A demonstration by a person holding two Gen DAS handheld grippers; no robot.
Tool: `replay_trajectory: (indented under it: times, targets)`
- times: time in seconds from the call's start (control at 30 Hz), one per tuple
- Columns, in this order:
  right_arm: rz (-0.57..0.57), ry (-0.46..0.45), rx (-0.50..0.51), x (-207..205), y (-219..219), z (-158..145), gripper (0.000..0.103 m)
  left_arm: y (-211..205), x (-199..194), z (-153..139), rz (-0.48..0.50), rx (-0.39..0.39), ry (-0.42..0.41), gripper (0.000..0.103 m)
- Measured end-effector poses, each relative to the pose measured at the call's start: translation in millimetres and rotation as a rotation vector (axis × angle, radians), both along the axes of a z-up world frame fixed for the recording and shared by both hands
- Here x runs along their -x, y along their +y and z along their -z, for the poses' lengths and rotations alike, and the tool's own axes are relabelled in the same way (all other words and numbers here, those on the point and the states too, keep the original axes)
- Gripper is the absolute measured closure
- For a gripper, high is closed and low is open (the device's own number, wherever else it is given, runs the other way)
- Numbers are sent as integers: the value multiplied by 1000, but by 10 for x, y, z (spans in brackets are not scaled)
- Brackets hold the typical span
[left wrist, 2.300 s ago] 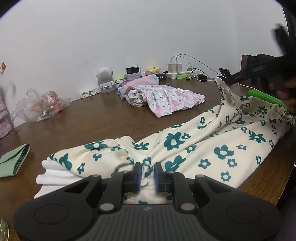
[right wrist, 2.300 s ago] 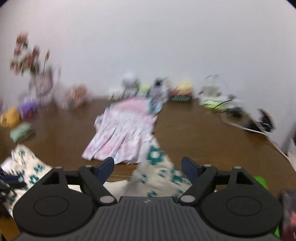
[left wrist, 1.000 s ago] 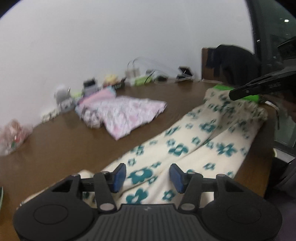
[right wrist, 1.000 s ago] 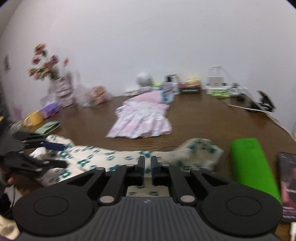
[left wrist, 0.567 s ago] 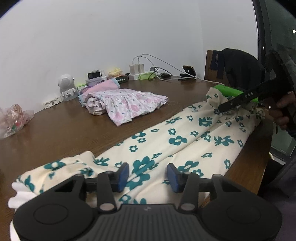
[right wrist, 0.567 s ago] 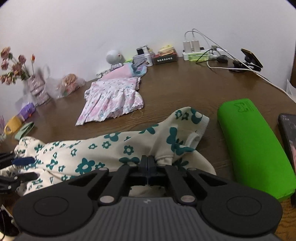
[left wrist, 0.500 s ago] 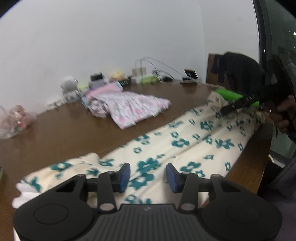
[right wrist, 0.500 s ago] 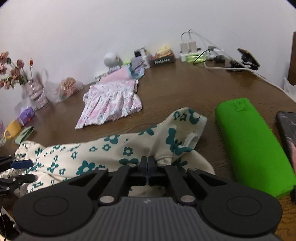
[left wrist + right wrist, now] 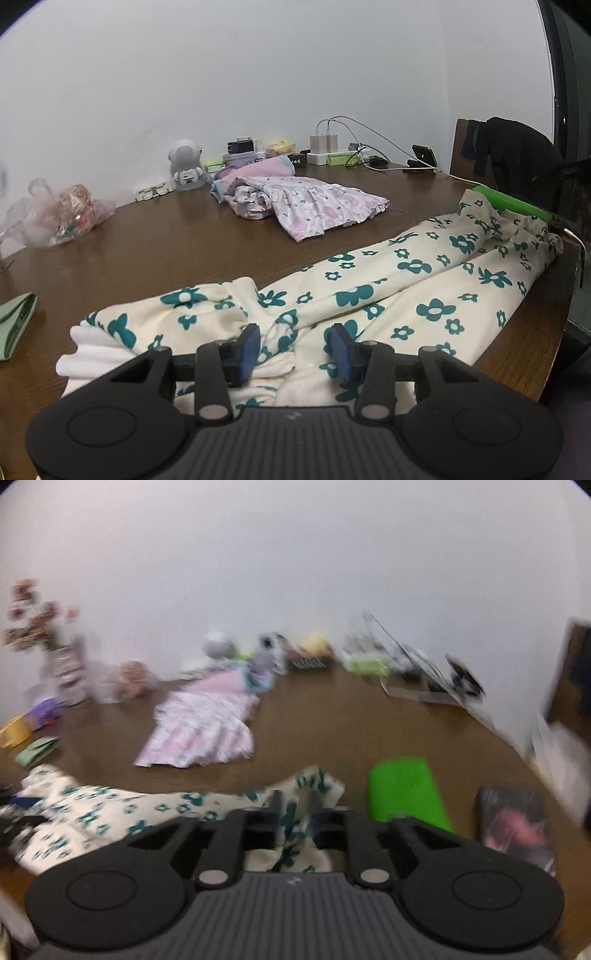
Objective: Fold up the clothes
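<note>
Floral trousers [image 9: 399,280] stretched lengthwise along table [image 9: 177,243] edge, apparently laid out for folding. Left gripper [image 9: 293,349] released, straddling bunched waistband. Right gripper [image 9: 294,818] parted around cuff; blurred.

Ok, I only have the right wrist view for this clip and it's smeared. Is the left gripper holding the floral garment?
Observer: No. The left gripper is open, with its blue fingers either side of a ridge of the floral garment.
Operator: What's the white blob by the wall?
Observer: A small white robot-shaped figure, standing behind the pink dress.
Operator: And that dark shape past the table's right end?
Observer: A wooden chair with dark clothing draped over it.
</note>
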State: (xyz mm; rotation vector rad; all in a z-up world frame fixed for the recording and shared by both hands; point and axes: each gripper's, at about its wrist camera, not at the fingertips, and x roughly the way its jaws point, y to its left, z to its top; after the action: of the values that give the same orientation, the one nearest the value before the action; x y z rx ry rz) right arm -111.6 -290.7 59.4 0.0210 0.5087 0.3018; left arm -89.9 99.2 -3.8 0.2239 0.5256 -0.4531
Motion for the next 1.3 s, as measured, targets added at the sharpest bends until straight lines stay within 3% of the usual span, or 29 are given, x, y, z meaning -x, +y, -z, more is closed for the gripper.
replay_trajectory:
  times: [0.03, 0.2, 0.27, 0.37, 0.4, 0.53, 0.63, 0.7, 0.83, 0.9, 0.97, 1.0, 1.07, 1.1, 1.2, 1.3]
  targets:
    - [-23, -8, 4, 31, -52, -46, 49, 7, 0, 2, 1, 1, 2, 62]
    - [-322, 12, 190, 357, 114, 10, 43, 23, -11, 6, 3, 14, 12, 62]
    - [-285, 62, 211, 297, 173, 134, 45, 25, -9, 5, 1, 14, 12, 62]
    - [-204, 120, 204, 130, 170, 281, 75, 25, -13, 6, 0, 14, 12, 62]
    - [-197, 141, 183, 82, 160, 306, 94, 26, -15, 7, 0, 15, 12, 62]
    - [-156, 105, 150, 23, 203, 232, 94, 38, -20, 7, -2, 22, 19, 62]
    - [-22, 134, 64, -152, 180, 245, 94, 41, -14, 5, -4, 29, 25, 62]
    - [46, 175, 63, -269, 228, 358, 92, 45, -10, 2, -7, 32, 28, 61]
    - [72, 91, 151, -202, 403, 367, 85, 53, -6, -1, -9, 35, 30, 61]
    - [12, 30, 108, -105, 405, 269, 85, 54, -8, -2, -10, 40, 34, 61]
    - [-77, -12, 55, -12, 418, 190, 77, 54, -10, -3, -10, 43, 37, 61]
    - [-126, 1, 36, 8, 448, 189, 69, 52, -11, -4, -11, 44, 38, 61]
    - [-191, 40, 33, 18, 539, 256, 69, 49, -11, -4, -12, 43, 37, 61]
    - [-204, 57, 43, 9, 585, 306, 70, 48, -11, -4, -13, 43, 37, 61]
    - [-119, 106, 88, -74, 636, 441, 95, 47, -10, -7, -13, 41, 37, 61]
    - [24, 119, 71, -219, 492, 453, 101, 51, -10, -10, -13, 43, 38, 61]
